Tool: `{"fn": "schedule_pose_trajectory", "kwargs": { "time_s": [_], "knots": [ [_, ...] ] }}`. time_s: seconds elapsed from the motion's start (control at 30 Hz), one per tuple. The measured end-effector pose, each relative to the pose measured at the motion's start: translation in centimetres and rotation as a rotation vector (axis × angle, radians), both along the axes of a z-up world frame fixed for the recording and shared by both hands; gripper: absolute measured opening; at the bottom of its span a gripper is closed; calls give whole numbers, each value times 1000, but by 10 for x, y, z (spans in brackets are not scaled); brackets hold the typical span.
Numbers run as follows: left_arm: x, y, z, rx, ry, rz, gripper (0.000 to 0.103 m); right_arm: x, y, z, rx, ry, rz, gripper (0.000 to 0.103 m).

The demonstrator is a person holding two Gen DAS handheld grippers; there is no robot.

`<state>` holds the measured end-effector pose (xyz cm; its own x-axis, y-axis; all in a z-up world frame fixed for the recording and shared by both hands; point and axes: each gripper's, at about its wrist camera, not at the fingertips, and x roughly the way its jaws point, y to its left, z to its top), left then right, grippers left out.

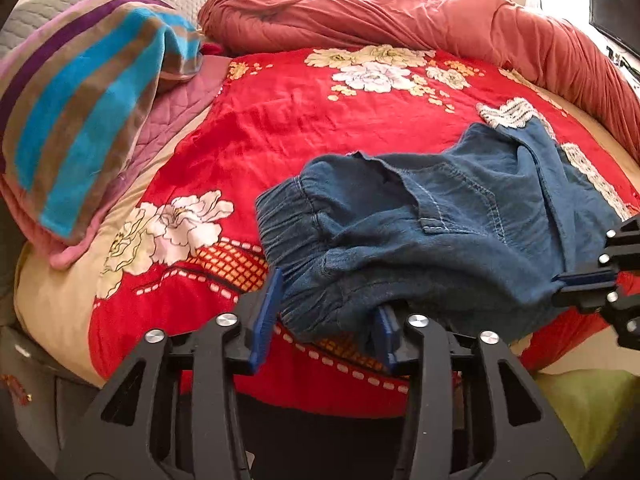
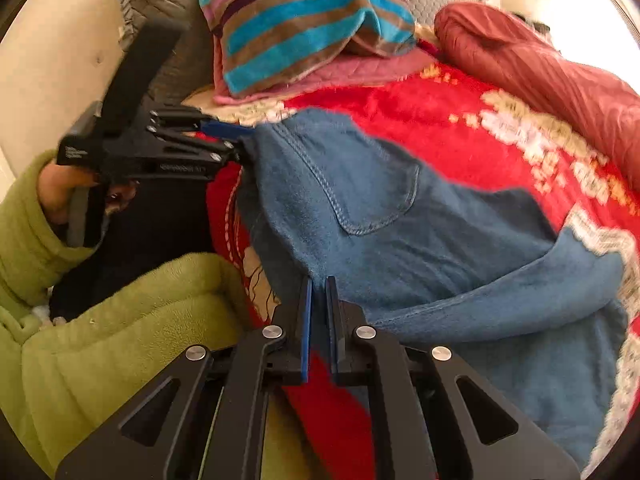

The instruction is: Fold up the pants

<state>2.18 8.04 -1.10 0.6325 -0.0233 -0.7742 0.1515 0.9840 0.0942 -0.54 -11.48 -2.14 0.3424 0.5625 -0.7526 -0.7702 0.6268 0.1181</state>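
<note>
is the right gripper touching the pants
Touching. In the right wrist view the right gripper is shut with its tips on the lower edge of the blue pants, no gap between them.

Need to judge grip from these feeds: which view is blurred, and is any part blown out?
Right wrist view: motion blur smears the blue pants and the floral blanket. Left wrist view: sharper, pants stitching is readable; the background above the rust-red quilt is blown out. Both show fisheye bending at the edges.
</note>
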Motion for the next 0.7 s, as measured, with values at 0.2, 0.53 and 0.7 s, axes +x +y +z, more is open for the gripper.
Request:
{"fn": "schedule_pose_trajectory", "kwargs": {
  "time_s": [0.2, 0.53, 0.7],
  "knots": [
    [-23, 25, 7, -100, 23, 40, 44, -3, -6, -1, 34, 18, 2, 6],
    [-37, 4, 46, -229, -65, 28, 25, -9, -1, -3, 71, 91, 71, 6],
    [-9, -36, 24, -116, -10, -24, 25, -12, -24, 27, 136, 12, 8, 10]
  ]
}}
